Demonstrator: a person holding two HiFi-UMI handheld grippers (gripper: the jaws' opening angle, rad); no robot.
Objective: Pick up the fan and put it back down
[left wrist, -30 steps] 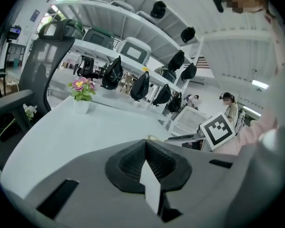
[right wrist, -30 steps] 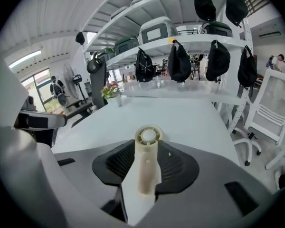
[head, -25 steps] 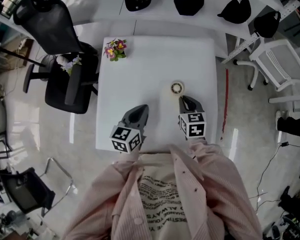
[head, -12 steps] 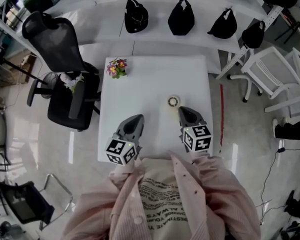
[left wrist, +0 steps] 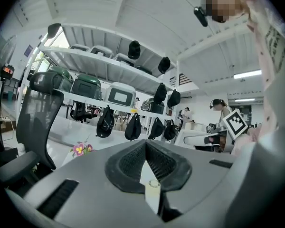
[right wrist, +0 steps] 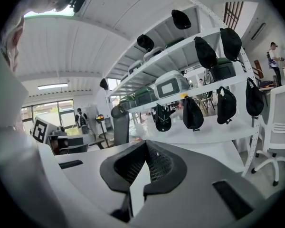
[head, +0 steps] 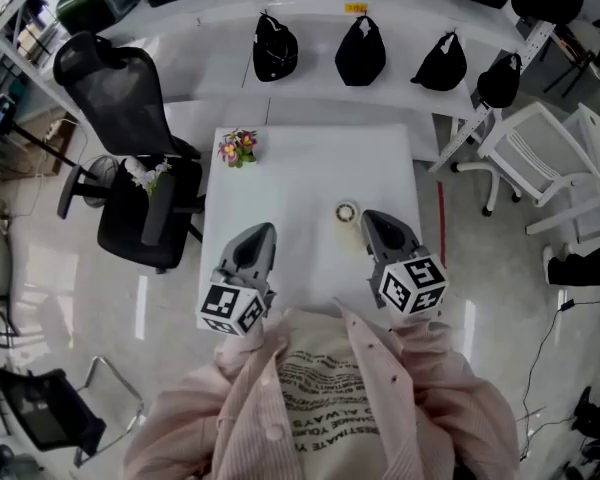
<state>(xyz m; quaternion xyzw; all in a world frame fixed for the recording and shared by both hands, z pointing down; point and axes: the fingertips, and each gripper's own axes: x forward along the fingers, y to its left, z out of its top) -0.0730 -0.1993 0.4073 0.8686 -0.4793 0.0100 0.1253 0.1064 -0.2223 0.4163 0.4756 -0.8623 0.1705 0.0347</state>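
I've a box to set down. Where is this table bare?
The table is bare across its middle and far right corner, between the flowers at far left and the fan at right. The near edge is crowded: the left gripper and right gripper hover over it.

black office chair [head: 115, 98], flowers [head: 238, 148] on white table [head: 310, 168], hanging caps [head: 361, 51]

A white square worktop [head: 310, 173] stands on a glossy pale floor [head: 70, 268]. A small bunch of pink and purple flowers with green leaves [head: 238, 148] lies near its far left corner. A small round white fan [head: 347, 213] sits toward the right side, well apart from the flowers. A black mesh office chair [head: 130, 128] stands on the floor just beside the worktop's left edge.
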